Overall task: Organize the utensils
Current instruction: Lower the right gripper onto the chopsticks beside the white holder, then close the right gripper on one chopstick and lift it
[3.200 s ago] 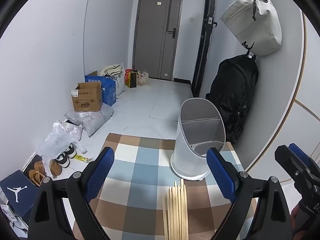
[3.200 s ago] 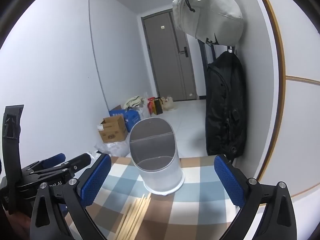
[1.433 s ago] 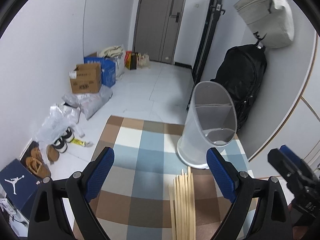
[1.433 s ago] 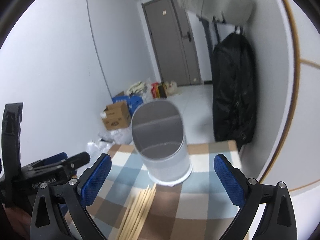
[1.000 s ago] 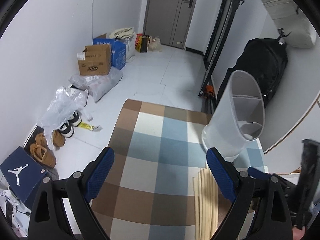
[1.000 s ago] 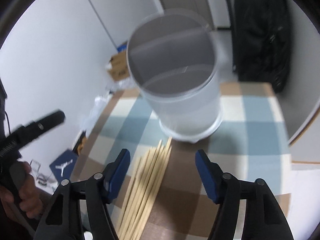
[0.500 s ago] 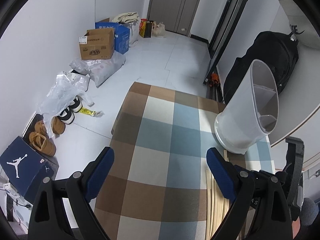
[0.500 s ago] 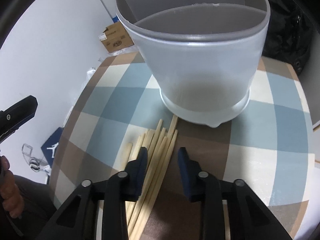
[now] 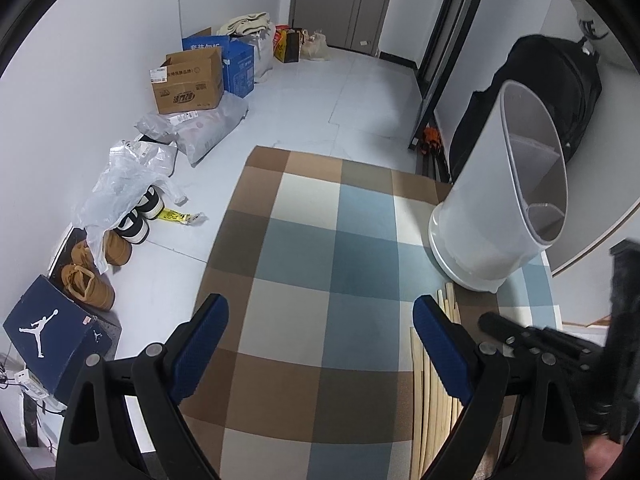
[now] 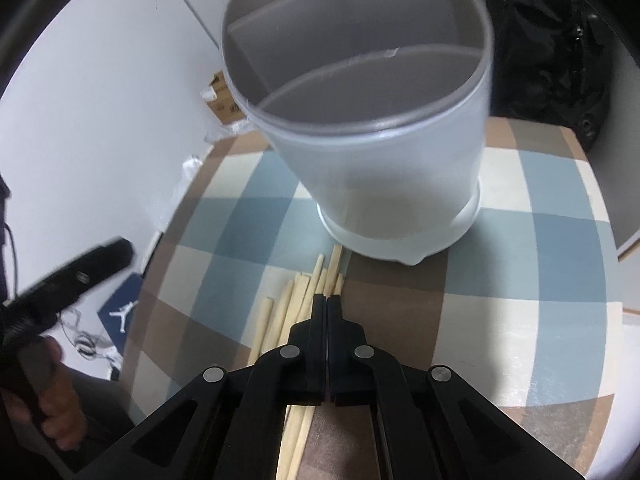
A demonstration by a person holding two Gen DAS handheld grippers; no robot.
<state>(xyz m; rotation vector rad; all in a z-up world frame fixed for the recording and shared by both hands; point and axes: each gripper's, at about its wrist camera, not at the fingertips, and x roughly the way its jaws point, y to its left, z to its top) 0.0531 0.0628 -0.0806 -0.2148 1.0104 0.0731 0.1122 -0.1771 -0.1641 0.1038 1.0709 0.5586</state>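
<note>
Wooden chopsticks (image 10: pixel 298 320) on checked cloth (image 10: pixel 520 280), right gripper (image 10: pixel 327 300) clamped over them.
Right jaws have just been closing & now meet w/ no gap, tips over the right side of the bundle; can't tell if a stick is pinched. Left gripper (image 9: pixel 320 328) wide apart, nothing btwn its blue pads (image 9: pixel 202 330), above bare cloth left of the sticks. Stick tips end just short of the white divided utensil holder (image 10: pixel 372 128), upright, compartments empty. Beyond, on floor: shoe box (image 9: pixel 52 336), cardboard box (image 9: pixel 188 80), black backpack (image 9: pixel 552 92) by wall.
</note>
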